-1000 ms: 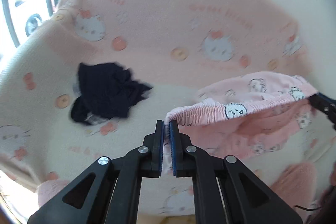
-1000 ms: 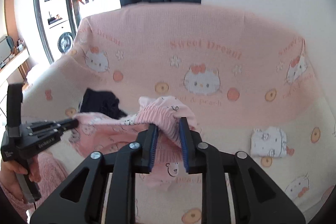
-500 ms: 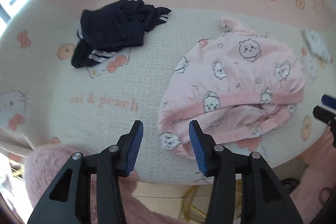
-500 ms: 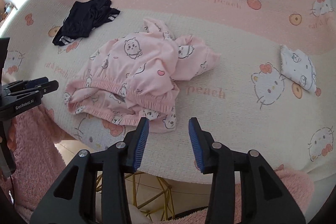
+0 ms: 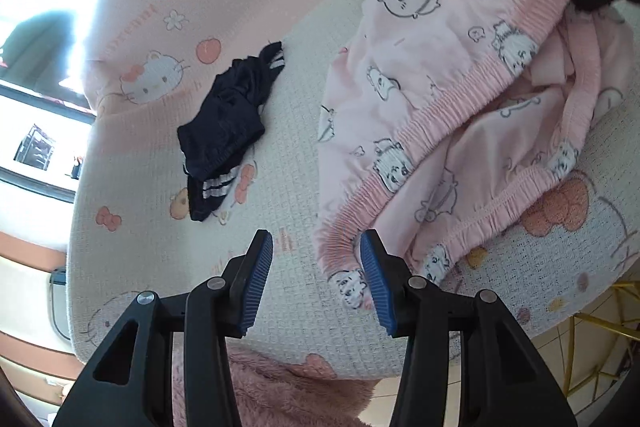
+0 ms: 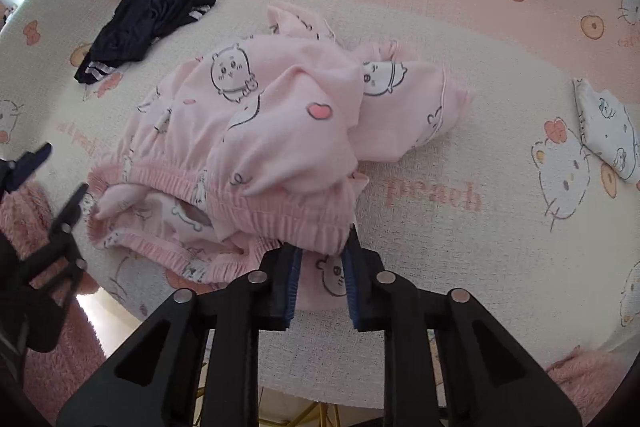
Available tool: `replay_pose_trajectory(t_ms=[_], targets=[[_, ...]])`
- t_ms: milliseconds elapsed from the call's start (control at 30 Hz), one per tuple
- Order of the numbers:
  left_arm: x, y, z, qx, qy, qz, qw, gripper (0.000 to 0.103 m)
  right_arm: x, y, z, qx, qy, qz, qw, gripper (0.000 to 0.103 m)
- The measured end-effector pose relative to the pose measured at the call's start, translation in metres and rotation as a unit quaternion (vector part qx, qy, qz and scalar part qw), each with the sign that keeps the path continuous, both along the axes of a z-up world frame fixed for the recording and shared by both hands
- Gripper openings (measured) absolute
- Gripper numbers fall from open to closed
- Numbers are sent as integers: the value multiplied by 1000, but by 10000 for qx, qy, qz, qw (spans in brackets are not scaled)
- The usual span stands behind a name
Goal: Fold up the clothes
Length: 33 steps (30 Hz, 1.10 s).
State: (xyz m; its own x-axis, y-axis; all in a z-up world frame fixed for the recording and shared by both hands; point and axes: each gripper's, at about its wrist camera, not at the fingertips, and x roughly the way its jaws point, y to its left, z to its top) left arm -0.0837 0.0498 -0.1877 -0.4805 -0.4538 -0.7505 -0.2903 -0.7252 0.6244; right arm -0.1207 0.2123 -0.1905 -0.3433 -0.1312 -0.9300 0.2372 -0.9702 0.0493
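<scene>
Covering the whole surface is a pink-and-cream cartoon-cat blanket (image 6: 460,155), and heaped near its front edge lie the pink pyjama trousers (image 6: 256,131), waistband toward the cameras. A crumpled dark garment (image 5: 224,131) lies well apart on the far left, and a small folded white piece (image 6: 608,131) on the right. The left gripper (image 5: 316,283) stands spread, empty, just beside the waistband's corner. The right gripper (image 6: 322,279), its jaws just closing, pinches the waistband's other end.

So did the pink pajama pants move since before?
Yes. The pink pajama pants dropped from mid-air, in front of the blanket's upright back, onto its flat part, right of the black shorts.
</scene>
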Motion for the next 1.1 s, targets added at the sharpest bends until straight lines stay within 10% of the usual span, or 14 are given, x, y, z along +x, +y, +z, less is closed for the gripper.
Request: replay_pose_trajectory(t_ms=[133, 267, 467, 567, 667, 800, 933, 1100], targets=[[-9, -19, -4, 1368, -494, 335, 9888, 48, 8, 15, 36, -196, 475, -246, 9984, 14], [-24, -40, -7, 3081, -1019, 923, 9414, 48, 12, 30, 72, -255, 872, -510, 9946, 14], [-27, -32, 17, 3304, -587, 717, 9393, 48, 15, 38, 109, -401, 1181, -570, 9905, 13], [-29, -16, 22, 2344, -165, 465, 9709, 46, 21, 41, 116, -546, 1221, -570, 9894, 13], [-32, 4, 7, 1131, -135, 41, 9935, 21, 22, 40, 97, -548, 950, -601, 9922, 13], [-33, 10, 2, 986, -206, -52, 9949, 8, 19, 30, 60, -324, 518, -598, 9963, 20], [-27, -4, 17, 1680, -217, 322, 9850, 5, 16, 30, 37, -308, 225, -749, 9965, 53], [-19, 3, 23, 481, 249, 40, 9985, 5, 8, 34, 7, 44, -58, -862, 9962, 53]])
